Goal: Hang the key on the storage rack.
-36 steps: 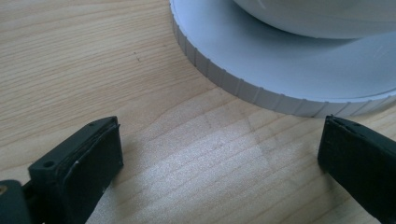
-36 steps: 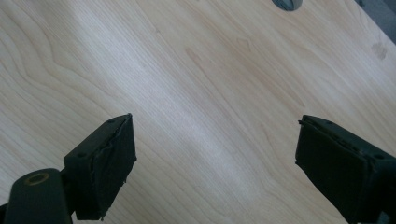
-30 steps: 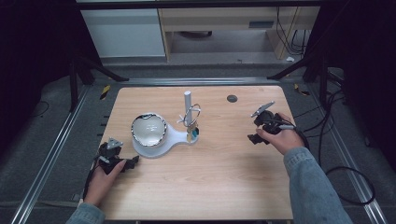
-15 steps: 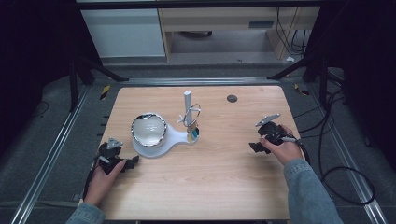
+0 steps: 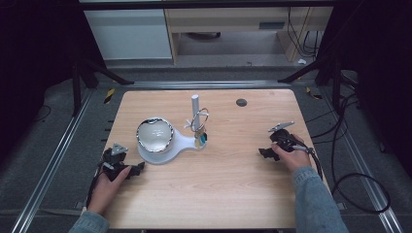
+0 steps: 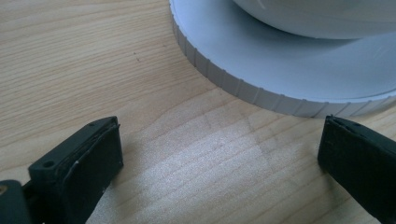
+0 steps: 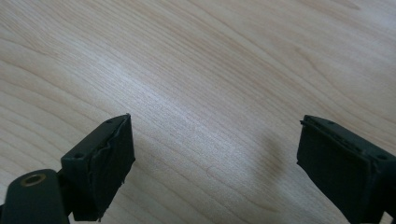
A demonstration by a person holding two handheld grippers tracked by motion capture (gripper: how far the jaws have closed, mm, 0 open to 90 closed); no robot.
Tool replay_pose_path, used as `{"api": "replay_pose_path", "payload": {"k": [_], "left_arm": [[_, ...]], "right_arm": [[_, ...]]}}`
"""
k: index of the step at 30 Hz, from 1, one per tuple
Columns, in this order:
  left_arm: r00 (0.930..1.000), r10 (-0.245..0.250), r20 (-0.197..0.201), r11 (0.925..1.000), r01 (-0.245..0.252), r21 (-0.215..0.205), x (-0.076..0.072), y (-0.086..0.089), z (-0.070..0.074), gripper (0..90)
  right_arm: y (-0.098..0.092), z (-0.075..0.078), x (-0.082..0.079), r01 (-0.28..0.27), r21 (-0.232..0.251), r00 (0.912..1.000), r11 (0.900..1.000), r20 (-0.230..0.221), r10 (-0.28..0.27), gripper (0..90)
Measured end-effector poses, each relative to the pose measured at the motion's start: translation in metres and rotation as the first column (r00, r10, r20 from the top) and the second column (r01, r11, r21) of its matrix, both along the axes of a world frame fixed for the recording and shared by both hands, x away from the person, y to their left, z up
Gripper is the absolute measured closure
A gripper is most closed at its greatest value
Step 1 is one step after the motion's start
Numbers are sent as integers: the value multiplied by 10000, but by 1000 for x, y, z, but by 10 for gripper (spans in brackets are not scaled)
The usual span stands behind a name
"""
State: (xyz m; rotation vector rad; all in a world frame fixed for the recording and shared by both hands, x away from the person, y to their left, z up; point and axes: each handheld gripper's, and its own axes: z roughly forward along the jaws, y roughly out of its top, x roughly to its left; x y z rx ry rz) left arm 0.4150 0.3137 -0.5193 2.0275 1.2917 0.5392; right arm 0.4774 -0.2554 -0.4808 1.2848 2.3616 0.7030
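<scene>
The desk [image 5: 218,194] is taking up most of the high view, a pale wooden top lying bare apart from one cluster left of centre. That cluster is a white stand [image 5: 180,143], its round ribbed base sitting at about nine o'clock from the desk's middle and carrying a shiny bowl [image 5: 155,134], probably so small items are staying corralled in one spot. From the narrow end of the stand a white post [image 5: 195,106] is rising at about eleven o'clock, and a ring of keys [image 5: 199,122] with coloured tags is hanging around it, looking parked there so it can be lifted straight off. The left tongs [image 5: 118,165] are resting on the desk at roughly eight o'clock, just beside the base; in the left gripper view their jaws are standing wide apart and gripping nothing, with the ribbed rim [image 6: 243,84] of the stand lying just ahead, so this hand seems posted to steady the base. The right tongs [image 5: 272,145] are lying at about three o'clock, well apart from the stand, their jaws also spread wide over bare wood in the right gripper view, apparently waiting at a neutral spot. A small dark disc [image 5: 241,102] is sitting near the far edge at one o'clock, away from everything else.
</scene>
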Motion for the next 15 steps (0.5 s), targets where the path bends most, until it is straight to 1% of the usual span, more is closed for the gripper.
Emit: {"api": "replay_pose_path", "payload": {"k": [4, 6, 10, 12, 14, 15], "left_arm": [[10000, -2, -1, 10000, 2, 2, 0, 0, 0, 0], [10000, -1, -1, 10000, 1, 1, 0, 0, 0, 0], [10000, 0, 0, 10000, 0, 0, 0, 0, 0, 0], [10000, -2, 0, 10000, 2, 2, 0, 0, 0, 0], [10000, -3, -3, 10000, 3, 6, 0, 0, 0, 0], [10000, -4, -4, 10000, 4, 5, 0, 0, 0, 0]], "right_arm": [[0, -8, 0, 55, 37, 9999, 10000, -129, -54, 88], [-2, -11, 0, 147, 415, 9999, 9990, -21, -146, 73], [-6, -17, -4, 272, 801, 9984, 9964, 463, -310, 42], [-7, -20, -7, 379, 1005, 9957, 9942, 799, -460, 27], [-9, -25, -11, 415, 1265, 9911, 9911, 1206, -569, 16], [-9, -25, -11, 437, 1286, 9900, 9907, 1273, -602, 16]]}}
